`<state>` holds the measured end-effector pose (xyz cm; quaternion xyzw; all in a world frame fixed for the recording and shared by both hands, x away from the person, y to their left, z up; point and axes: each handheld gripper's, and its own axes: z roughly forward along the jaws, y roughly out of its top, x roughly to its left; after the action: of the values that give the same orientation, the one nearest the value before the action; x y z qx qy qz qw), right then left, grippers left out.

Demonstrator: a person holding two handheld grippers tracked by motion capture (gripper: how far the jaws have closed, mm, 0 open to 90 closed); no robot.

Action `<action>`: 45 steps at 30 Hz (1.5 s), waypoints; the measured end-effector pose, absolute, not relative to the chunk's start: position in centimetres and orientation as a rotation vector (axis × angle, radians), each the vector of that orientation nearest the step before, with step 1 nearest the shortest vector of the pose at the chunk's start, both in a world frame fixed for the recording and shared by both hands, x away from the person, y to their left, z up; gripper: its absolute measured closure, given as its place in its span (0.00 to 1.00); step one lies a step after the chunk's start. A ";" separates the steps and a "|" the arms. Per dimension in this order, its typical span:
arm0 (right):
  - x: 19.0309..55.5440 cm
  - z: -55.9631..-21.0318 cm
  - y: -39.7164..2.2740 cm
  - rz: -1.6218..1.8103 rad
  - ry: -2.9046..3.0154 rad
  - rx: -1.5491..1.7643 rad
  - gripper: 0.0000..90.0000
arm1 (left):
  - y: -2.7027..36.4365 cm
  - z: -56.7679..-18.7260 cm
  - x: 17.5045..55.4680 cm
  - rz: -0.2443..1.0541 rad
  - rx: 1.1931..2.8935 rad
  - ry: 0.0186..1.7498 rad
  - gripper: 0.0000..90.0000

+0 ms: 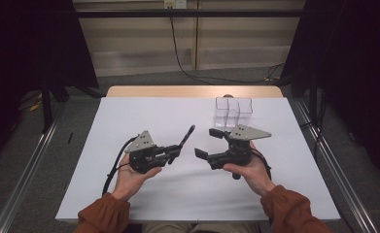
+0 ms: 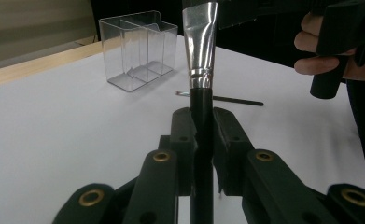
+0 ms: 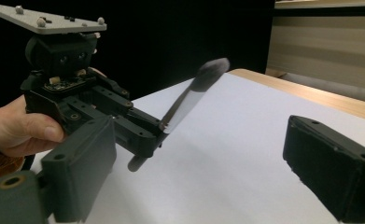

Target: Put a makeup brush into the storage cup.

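My left gripper [image 1: 174,153] [image 2: 202,130] is shut on the black handle of a makeup brush [image 1: 186,137] [image 2: 200,42]. The brush has a silver ferrule and a dark tuft, and it slants up and away over the white table [image 1: 129,121]. In the right gripper view the brush [image 3: 189,100] sticks out of the left gripper [image 3: 143,140] towards the camera. My right gripper [image 1: 208,142] [image 3: 208,158] faces it from the right, its jaws wide apart with nothing between them.
A clear plastic organizer [image 1: 233,112] [image 2: 138,49] with several compartments stands at the back right of the table. A thin dark stick [image 2: 227,99] lies flat on the table near it. A wooden edge [image 1: 192,91] runs along the far side.
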<state>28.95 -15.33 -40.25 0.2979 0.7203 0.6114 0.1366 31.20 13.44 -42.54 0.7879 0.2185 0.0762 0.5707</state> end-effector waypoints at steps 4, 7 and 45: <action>29.4 -40.3 -15.1 1.760 2.096 0.877 0.12 | 13.0 -42.5 31.3 0.182 1.846 0.507 0.89; 29.7 -40.4 -15.0 1.751 2.077 0.899 0.11 | 12.8 -42.3 31.4 0.188 1.842 0.507 0.89; 31.0 -41.1 -13.5 1.822 2.079 0.936 0.61 | 11.4 -42.5 31.3 0.206 1.856 0.466 0.89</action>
<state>31.04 -13.51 -41.10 0.3186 0.7078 0.6205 0.1115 31.28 11.42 -42.48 0.7911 0.1987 0.0878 0.5718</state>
